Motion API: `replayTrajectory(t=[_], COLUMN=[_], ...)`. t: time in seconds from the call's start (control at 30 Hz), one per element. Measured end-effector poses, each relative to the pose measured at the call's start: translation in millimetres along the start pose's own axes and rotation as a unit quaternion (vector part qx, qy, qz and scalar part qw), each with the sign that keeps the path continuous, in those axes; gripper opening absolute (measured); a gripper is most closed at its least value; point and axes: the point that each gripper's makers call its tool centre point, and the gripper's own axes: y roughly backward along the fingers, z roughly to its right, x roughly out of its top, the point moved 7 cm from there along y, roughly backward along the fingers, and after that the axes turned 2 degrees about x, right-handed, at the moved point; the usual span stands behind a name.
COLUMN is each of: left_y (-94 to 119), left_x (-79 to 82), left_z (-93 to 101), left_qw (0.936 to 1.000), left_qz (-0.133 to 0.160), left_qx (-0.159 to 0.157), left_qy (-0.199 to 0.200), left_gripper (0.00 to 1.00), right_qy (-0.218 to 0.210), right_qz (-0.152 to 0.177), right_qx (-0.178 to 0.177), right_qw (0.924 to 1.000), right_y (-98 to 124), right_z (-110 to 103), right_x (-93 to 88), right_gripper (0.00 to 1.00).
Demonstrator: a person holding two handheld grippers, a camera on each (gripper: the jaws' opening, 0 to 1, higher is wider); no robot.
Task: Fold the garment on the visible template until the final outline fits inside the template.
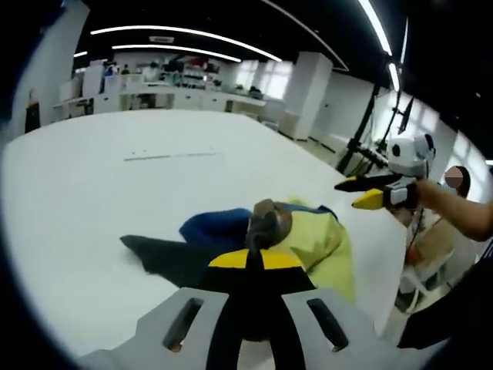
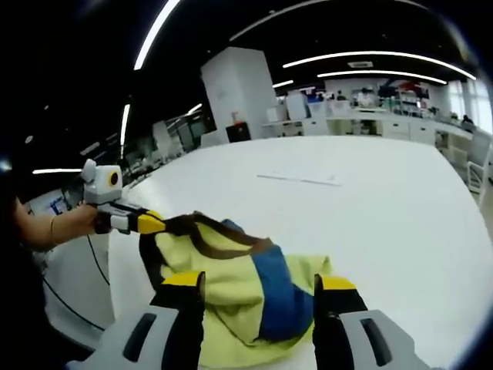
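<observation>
The garment (image 2: 246,301) is lying bunched on the table (image 2: 370,216), near its edge. The left gripper (image 1: 255,260) is pinching a raised fold with closed jaws, likely lifting to spread it. The right gripper (image 2: 259,289) is hovering above the garment, jaws apart and empty.

A large open-plan lab or workshop hall, lit by long curved strip lights (image 1: 177,35) on a dark ceiling. A broad white table (image 1: 154,177) fills the foreground (its far end runs toward the room's back), beyond which stand white square pillars (image 2: 239,92) and rows of workbenches (image 2: 370,116) crowded with equipment. Tripod stands (image 1: 370,142) line one side by the windows.
</observation>
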Motion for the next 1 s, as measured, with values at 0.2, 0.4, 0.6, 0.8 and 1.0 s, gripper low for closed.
replayTrajectory(t=[0.2, 0.4, 0.6, 0.8, 1.0], left_y=[-2, -4, -6, -8, -10], left_x=[-1.5, -4.7, -6.8, -9.7, -10.4], left_z=[-3.7, -6.5, -9.2, -11.4, -13.6], left_qw=[1.0000, 0.9999, 0.9999, 0.9999, 0.9998], left_qz=[0.001, -0.002, -0.004, -0.009, -0.010], left_qx=[0.007, 0.011, 0.012, 0.013, 0.015], left_qy=[-0.003, 0.000, 0.001, 0.004, 0.006], left_gripper=[0.01, 0.01, 0.01, 0.01, 0.01], right_qy=[-0.016, -0.026, -0.029, -0.037, -0.052], right_qz=[0.000, -0.018, -0.036, -0.059, -0.080], right_qx=[0.003, 0.004, -0.001, 0.010, 0.020], right_qw=[0.9999, 0.9995, 0.9989, 0.9975, 0.9952], right_y=[-12, -27, -38, -51, -57], right_z=[8, 14, 21, 28, 31], right_x=[0.8, -5.5, -10.4, -15.4, -21.3], right_gripper=[0.42, 0.39, 0.34, 0.30, 0.25])
